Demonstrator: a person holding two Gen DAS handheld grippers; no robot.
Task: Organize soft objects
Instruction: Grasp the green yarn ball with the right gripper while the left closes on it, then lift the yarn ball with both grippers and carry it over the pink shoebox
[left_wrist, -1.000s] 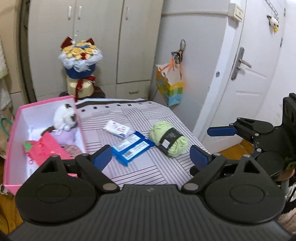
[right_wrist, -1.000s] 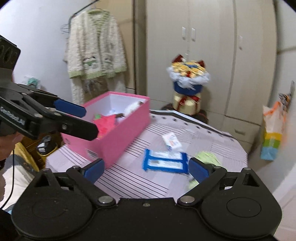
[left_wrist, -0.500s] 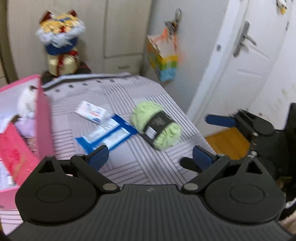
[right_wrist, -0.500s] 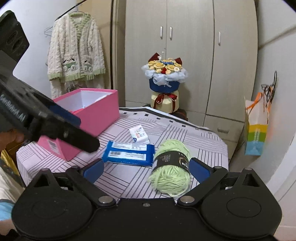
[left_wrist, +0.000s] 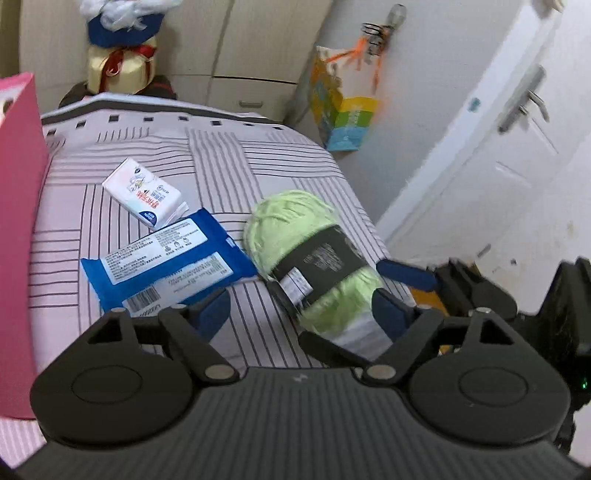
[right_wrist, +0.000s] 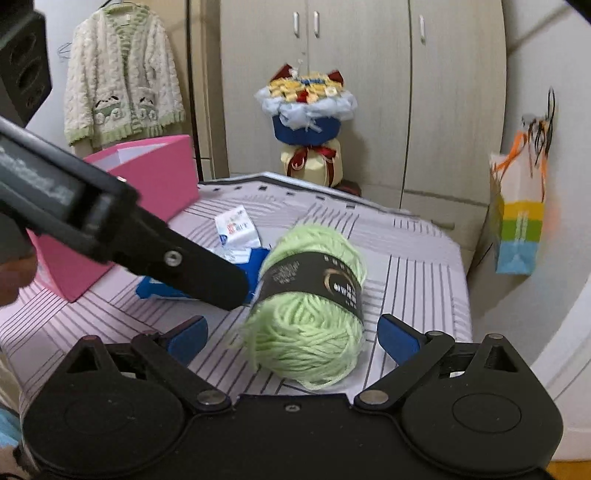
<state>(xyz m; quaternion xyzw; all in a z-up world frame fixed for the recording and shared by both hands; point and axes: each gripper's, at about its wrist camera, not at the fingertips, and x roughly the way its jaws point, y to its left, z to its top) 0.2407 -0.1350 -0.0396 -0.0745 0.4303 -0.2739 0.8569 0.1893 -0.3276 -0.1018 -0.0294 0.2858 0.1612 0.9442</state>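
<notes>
A light green yarn ball (left_wrist: 314, 254) with a black band lies on the striped table, also in the right wrist view (right_wrist: 310, 302). Left of it lie a blue wipes pack (left_wrist: 166, 262) and a white tissue pack (left_wrist: 144, 195). My left gripper (left_wrist: 301, 314) is open, close above the table between wipes and yarn. My right gripper (right_wrist: 291, 338) is open, with the yarn's near end between its blue pads; whether they touch it I cannot tell. In the left wrist view the right gripper (left_wrist: 402, 291) sits at the yarn's right. The left gripper's finger (right_wrist: 177, 262) crosses the right wrist view.
A pink box (right_wrist: 155, 184) stands at the table's left, also seen in the left wrist view (left_wrist: 18, 184). A flower bouquet (right_wrist: 308, 122) stands behind the table before wardrobes. A coloured paper bag (right_wrist: 517, 221) hangs at the right. The table edge (left_wrist: 373, 229) drops off beside the yarn.
Both grippers have moved forward and down toward the yarn ball. The right gripper now has the yarn between its fingers. The left gripper turned right, so the pink box slid out of view.
</notes>
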